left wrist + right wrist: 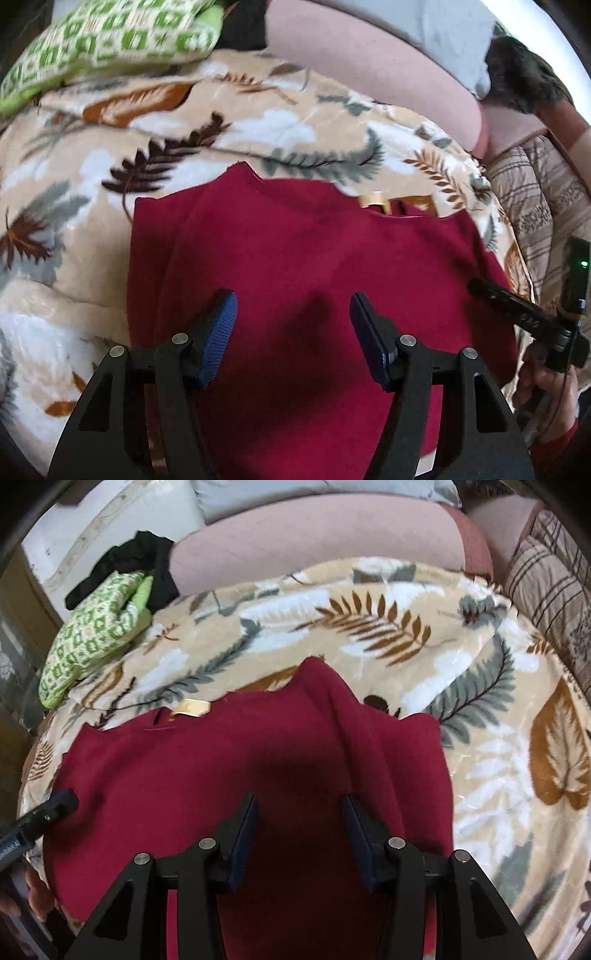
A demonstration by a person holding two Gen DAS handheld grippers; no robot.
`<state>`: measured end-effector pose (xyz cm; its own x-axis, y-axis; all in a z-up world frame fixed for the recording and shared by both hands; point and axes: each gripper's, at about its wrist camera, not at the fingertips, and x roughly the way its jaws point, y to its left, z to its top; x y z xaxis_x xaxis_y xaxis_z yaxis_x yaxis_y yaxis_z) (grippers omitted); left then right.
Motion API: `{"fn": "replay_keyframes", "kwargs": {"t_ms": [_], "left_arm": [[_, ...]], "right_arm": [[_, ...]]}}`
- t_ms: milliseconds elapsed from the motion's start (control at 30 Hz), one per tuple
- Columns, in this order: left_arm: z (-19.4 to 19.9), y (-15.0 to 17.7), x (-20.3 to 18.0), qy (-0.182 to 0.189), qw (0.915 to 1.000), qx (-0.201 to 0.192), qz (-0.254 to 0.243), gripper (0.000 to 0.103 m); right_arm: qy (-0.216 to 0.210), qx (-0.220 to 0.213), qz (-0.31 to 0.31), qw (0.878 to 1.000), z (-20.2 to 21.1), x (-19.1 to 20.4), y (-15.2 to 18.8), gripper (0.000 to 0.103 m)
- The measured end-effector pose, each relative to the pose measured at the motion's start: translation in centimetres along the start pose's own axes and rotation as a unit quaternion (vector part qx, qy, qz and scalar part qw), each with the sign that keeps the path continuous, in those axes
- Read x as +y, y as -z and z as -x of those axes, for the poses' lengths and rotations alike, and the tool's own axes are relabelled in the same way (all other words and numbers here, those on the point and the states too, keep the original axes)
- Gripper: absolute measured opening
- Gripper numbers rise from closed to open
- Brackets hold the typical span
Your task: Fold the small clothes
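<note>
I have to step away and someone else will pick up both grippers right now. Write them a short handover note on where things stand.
Left gripper: open, nothing held, over the red garment.
Right gripper: open, nothing held, over the same garment.
Garment: lies spread on the leaf-print blanket, its tan label at the far edge. One side seems already turned in along a lengthwise crease; I cannot be sure.
Green patterned cloth and a black cloth lie at the blanket's far left corner, untouched.
Left: finish folding the red garment, then probably the other pieces.
</note>
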<state>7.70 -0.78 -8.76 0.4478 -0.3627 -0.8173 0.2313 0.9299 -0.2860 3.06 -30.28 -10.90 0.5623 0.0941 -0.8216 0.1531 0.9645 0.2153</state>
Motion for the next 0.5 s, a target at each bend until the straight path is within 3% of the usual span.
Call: {"fn": "replay_keyframes", "kwargs": {"t_ms": [167,300,367,433,500], "left_arm": [[0.0,0.0,0.2,-0.002,1.0,-0.008,-0.003,0.063],[0.9,0.3,0.1,0.006,0.9999,-0.011,0.0,0.063],[1.8,0.5,0.0,0.007,0.9999,-0.01,0.005,0.063],[2.8,0.6,-0.1,0.008,0.9999,-0.01,0.009,0.063],[4.4,0.8,-0.2,0.015,0.9997,-0.015,0.008,0.063]], "right_arm": [[-0.003,-0.017,0.016,1.0,2.6,1.0,-0.3,0.046],[-0.01,-0.032,0.035,0.999,5.0,2.1,1.7,0.046],[-0.003,-0.018,0.041,0.999,4.1,2.2,2.7,0.046],[0.015,0.026,0.037,0.999,1.7,2.0,3.7,0.046],[0.019,0.02,0.042,0.999,1.9,2.2,4.0,0.046]]}}
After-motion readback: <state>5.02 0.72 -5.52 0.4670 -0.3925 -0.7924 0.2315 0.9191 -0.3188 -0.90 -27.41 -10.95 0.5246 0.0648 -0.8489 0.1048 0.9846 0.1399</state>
